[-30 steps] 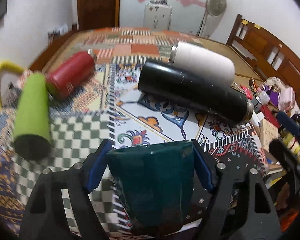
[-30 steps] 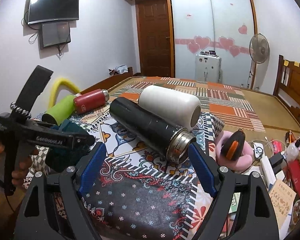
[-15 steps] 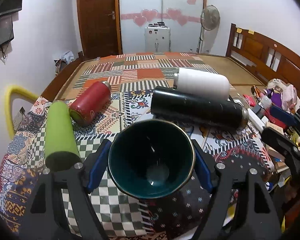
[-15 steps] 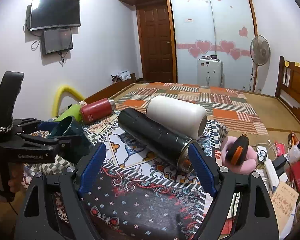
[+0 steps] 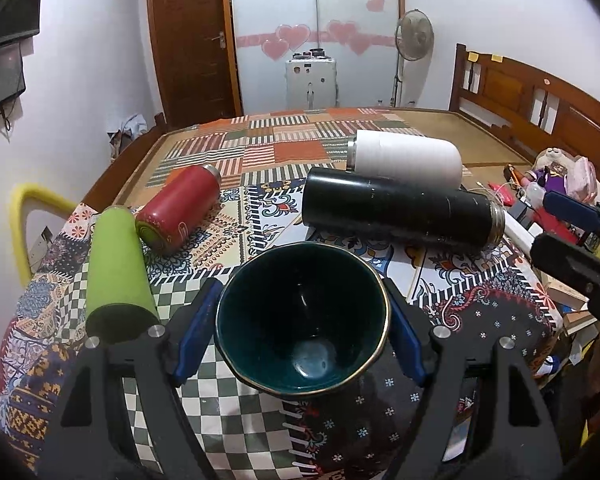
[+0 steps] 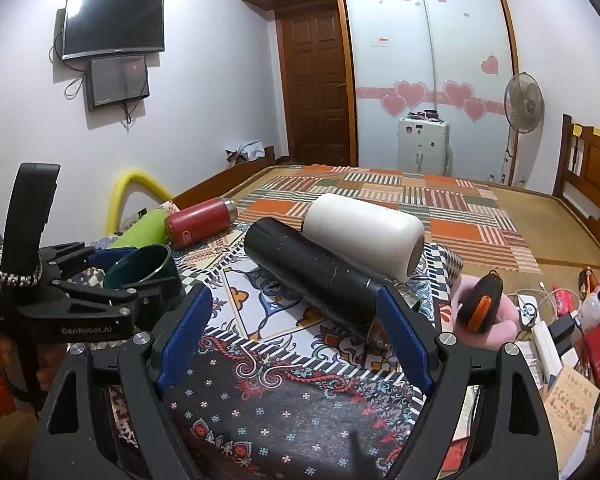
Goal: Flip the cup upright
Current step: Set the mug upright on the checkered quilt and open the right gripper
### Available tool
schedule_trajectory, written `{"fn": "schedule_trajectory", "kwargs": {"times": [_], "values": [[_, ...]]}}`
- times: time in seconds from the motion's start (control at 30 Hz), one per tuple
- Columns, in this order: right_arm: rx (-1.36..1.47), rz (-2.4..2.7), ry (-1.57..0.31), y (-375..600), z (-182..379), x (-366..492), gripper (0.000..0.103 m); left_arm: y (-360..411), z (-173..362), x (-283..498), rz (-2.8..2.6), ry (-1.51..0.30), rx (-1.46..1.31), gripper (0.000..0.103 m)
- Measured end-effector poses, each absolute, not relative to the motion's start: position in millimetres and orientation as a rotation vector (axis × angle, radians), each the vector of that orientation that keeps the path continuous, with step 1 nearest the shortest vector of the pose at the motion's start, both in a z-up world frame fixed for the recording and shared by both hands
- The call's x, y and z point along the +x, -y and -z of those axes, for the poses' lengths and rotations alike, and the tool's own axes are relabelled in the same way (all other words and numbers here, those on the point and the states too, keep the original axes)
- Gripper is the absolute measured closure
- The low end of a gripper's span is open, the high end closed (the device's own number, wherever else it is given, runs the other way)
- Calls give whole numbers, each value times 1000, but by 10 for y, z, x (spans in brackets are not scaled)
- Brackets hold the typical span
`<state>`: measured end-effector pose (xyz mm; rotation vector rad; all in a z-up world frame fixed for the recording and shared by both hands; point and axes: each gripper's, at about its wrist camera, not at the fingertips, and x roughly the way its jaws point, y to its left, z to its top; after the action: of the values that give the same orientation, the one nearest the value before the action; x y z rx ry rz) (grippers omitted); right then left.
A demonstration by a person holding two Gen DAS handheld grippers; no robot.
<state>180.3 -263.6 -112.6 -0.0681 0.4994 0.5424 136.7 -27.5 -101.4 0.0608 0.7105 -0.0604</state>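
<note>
Above a patterned tablecloth (image 5: 236,240), the left gripper (image 5: 302,316) pinches a dark green cup (image 5: 302,316) by its sides, mouth tilted upward but apparently not set down; placing it appears to remain. The right gripper (image 6: 296,332) hovers with jaws spread, holding nothing. "GenRobot.AI" reads on the left gripper's body; writing on the red flask (image 6: 200,222) is illegible.

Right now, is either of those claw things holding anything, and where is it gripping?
Yes. The left gripper clamps the dark green cup by its outer sides, just below the rim. The right gripper is open and holds nothing.
</note>
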Motion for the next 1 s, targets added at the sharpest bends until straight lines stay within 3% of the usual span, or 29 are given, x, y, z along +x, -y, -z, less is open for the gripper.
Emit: {"fn": "schedule_trajectory", "kwargs": {"times": [0.1, 0.17, 0.23, 1.0], "values": [[-64, -547, -495, 2619, 1100, 1777, 21, 261, 995, 1369, 78, -713, 37, 25], [-60, -548, -491, 2605, 1071, 1757, 21, 252, 958, 1347, 70, -700, 27, 16], [-59, -551, -485, 2588, 1046, 1733, 21, 243, 906, 1293, 65, -676, 27, 14], [-21, -548, -254, 2378, 345, 746, 20, -63, -133, -268, 25, -273, -27, 14]]}}
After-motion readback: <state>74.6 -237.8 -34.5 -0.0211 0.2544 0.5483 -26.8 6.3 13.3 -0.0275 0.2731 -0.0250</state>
